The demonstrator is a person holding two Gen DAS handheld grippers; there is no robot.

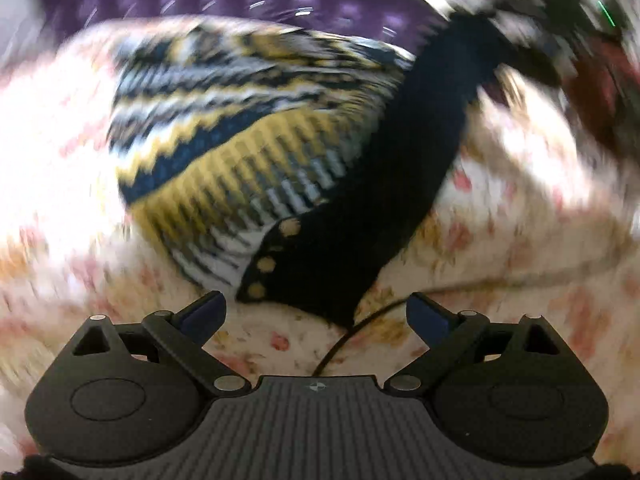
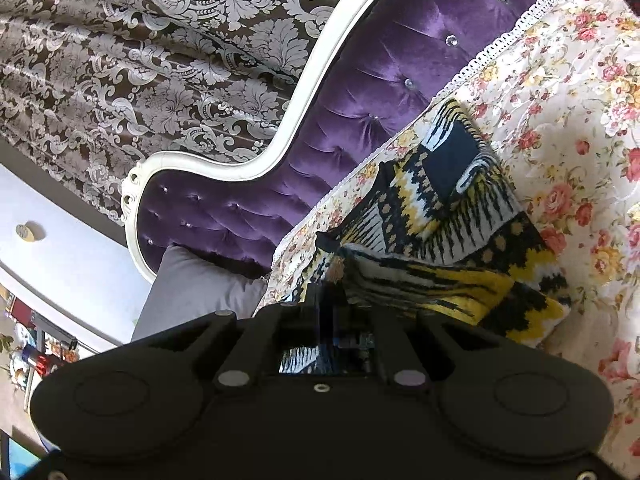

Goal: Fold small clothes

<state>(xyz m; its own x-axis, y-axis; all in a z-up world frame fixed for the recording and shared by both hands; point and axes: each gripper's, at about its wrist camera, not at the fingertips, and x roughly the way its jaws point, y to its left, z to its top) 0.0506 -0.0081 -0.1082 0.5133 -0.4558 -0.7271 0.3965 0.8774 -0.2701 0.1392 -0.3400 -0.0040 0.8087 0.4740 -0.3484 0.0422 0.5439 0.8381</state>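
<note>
A small knitted garment [image 1: 248, 136] in yellow, black, white and blue zigzags, with a black edge dotted yellow, lies on the floral bedspread [image 1: 520, 248]. The left wrist view is blurred. My left gripper [image 1: 316, 314] hovers just short of the garment's near corner, open, with nothing between its fingers [image 1: 204, 312]. In the right wrist view the same garment [image 2: 452, 216] lies partly folded over itself. My right gripper [image 2: 334, 292] is shut on the garment's near edge, lifting a fold of it.
A purple tufted headboard [image 2: 360, 112] with a white frame runs behind the bed. Beyond it hangs a brown damask curtain [image 2: 140, 48]. A grey pillow [image 2: 192, 288] lies at the bed's end. A thin black cord [image 1: 340, 340] crosses the bedspread near my left gripper.
</note>
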